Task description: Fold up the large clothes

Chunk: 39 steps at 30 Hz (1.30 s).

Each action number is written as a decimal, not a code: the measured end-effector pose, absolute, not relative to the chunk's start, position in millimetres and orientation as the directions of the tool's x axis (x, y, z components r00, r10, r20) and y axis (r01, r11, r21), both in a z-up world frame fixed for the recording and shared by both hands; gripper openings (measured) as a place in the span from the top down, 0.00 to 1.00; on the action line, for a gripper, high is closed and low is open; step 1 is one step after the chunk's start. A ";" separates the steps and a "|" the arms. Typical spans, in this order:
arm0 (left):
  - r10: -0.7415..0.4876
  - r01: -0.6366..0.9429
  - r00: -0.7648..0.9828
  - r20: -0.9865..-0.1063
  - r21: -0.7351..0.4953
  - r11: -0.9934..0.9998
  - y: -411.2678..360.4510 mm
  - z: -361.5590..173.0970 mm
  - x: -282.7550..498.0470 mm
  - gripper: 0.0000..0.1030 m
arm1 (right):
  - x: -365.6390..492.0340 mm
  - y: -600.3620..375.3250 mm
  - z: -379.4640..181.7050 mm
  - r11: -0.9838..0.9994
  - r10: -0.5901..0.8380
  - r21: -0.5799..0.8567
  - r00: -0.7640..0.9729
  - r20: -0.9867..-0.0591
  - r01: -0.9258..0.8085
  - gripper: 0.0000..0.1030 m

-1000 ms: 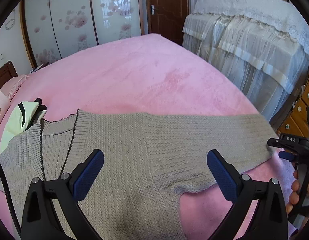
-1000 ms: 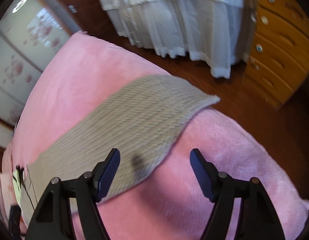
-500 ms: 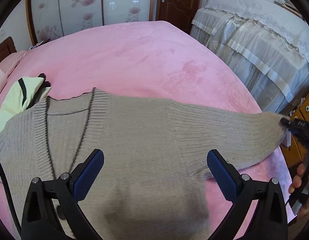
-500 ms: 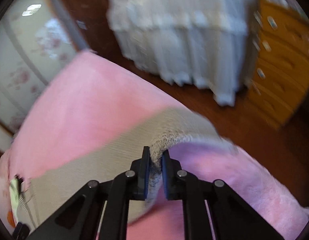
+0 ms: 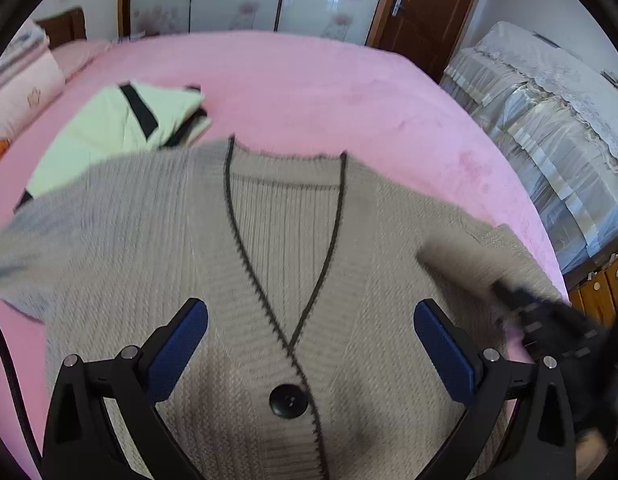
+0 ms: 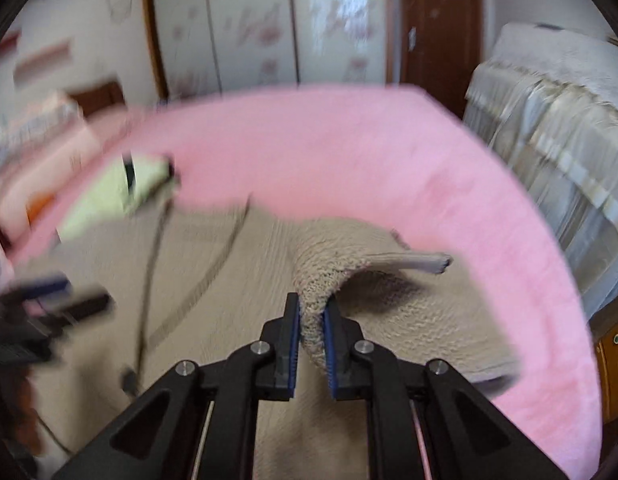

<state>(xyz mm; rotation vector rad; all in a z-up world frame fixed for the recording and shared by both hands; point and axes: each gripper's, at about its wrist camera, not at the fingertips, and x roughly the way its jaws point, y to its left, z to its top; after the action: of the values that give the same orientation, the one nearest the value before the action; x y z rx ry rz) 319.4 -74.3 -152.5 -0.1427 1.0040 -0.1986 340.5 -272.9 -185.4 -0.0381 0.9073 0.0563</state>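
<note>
Between the blue fingers [image 6: 293,344] of the right gripper [image 6: 311,346] a fold of the sleeve [image 6: 329,264] is pinched tight and lifted over the body of the cardigan [image 5: 269,264]. The left gripper [image 5: 311,350] hangs above the cardigan's black button [image 5: 288,401], its fingers [image 5: 177,350] wide apart and holding nothing. The cardigan lies face up on the pink bed [image 5: 309,92], neck pointing away. Beyond its left shoulder sits a folded pale green garment [image 5: 117,124].

I think the sleeve is being folded in across the chest. The knit is soft and stretchy, so a hard pull could drag the whole cardigan crooked. The pinch is small, so the sleeve might slip out and land bunched.
</note>
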 end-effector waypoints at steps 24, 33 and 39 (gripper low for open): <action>-0.160 0.386 0.505 -0.848 0.057 0.921 -277.7 -176.8 324.9 0.01 | 269.3 -369.7 -200.9 0.984 0.021 0.117 0.570 -0.821 0.133 0.46; 0.055 0.379 0.515 -0.856 0.284 0.881 -329.1 -193.2 333.5 0.08 | 259.5 -416.5 -218.4 0.961 -0.017 0.134 0.535 -0.845 0.243 0.46; -0.115 0.407 0.349 -0.930 0.040 0.912 -312.3 -182.3 360.7 0.94 | 269.3 -431.7 -228.6 0.949 0.009 0.168 0.512 -0.859 0.266 0.46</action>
<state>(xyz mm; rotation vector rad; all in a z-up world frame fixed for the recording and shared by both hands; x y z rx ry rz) 360.7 -312.3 -182.3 0.2856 1.1699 -0.3441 269.3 -431.7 -228.6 0.2953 1.0253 -0.1575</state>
